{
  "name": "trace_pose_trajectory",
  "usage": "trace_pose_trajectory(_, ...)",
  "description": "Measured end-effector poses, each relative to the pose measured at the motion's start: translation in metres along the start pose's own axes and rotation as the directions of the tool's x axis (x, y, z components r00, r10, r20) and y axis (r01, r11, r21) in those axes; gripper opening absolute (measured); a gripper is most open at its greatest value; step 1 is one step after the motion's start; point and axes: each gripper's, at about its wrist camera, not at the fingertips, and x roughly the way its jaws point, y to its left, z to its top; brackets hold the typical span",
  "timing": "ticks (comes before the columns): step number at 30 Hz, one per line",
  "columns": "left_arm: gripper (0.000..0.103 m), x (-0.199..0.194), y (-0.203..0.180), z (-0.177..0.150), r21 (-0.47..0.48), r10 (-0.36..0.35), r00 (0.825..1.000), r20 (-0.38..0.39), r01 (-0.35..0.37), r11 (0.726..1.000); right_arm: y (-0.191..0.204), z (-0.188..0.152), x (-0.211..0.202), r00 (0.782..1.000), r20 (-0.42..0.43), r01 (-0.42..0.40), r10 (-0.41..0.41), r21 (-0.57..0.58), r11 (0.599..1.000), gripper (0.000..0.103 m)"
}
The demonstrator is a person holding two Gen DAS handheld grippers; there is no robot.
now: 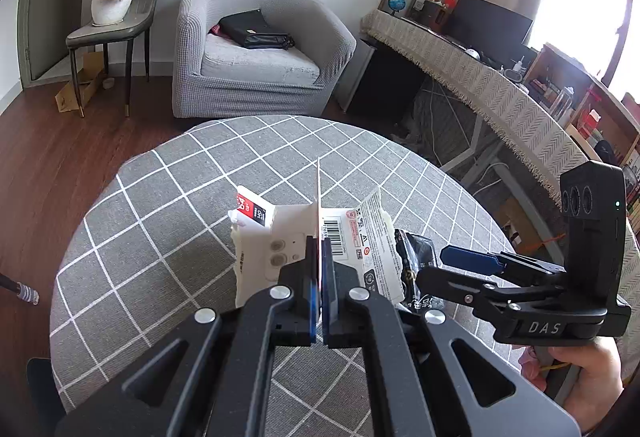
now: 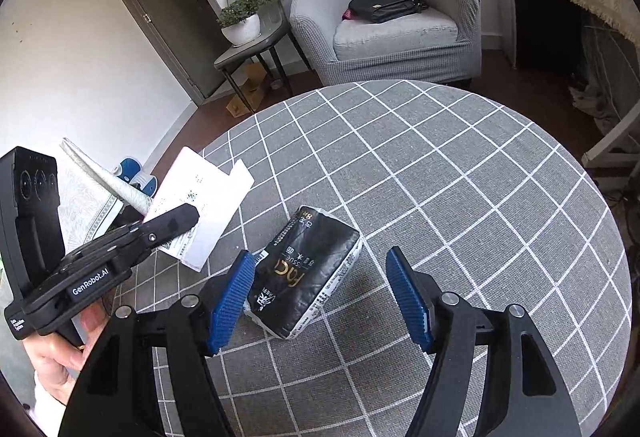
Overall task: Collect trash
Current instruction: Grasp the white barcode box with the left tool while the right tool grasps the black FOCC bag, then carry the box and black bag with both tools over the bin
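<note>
Surface [image 2: 460,173]: round, under a grey cloth with a white grid; it carries the trash at about 6 o'clock, the side nearest both tools.
Armchair [image 1: 260,49]: grey, off the surface at 12 o'clock, a black bag on its seat.
Tissue pack [image 2: 306,273]: black, crumpled, lying flat on the cloth, its long axis running from 1 to 7 o'clock.
Torn packaging [image 1: 352,237]: white printed card, pinched upright at its bottom edge, its flaps spreading to 10 and 2 o'clock.
Left tool [image 1: 320,269]: pads together, clamped on the torn packaging.
Right tool [image 2: 320,301]: pads apart, the left pad just beside the pack's edge, the right pad well clear of it.
Risk, right: the pack sits off-centre, so closing now would likely shove or pinch one end only and let it slip.
Risk, left: grip is on a thin edge; a quick swing could tear or drop it.
</note>
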Motion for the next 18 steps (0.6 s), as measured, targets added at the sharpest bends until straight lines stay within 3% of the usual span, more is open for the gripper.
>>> trace_pose_trajectory(7, 0.002, -0.015, 0.016, 0.000, 0.009, 0.033, 0.999, 0.012, -0.033, 0.999, 0.017, 0.004, 0.016, 0.999, -0.022, 0.030, -0.030, -0.025, 0.999, 0.074)
trace_pose_trajectory(15, 0.002, -0.032, 0.045, -0.001, -0.016, 0.072, 0.997, 0.021, -0.072, 0.997, 0.051, 0.005, 0.036, 0.978, -0.037, 0.196, -0.207, -0.199, 0.960, 0.075)
trace_pose_trajectory(18, 0.002, -0.038, 0.053, -0.002, -0.027, 0.079, 0.997, 0.025, -0.078, 0.997, 0.062, 0.001, 0.042, 0.966, -0.038, 0.238, -0.257, -0.261, 0.936, 0.067)
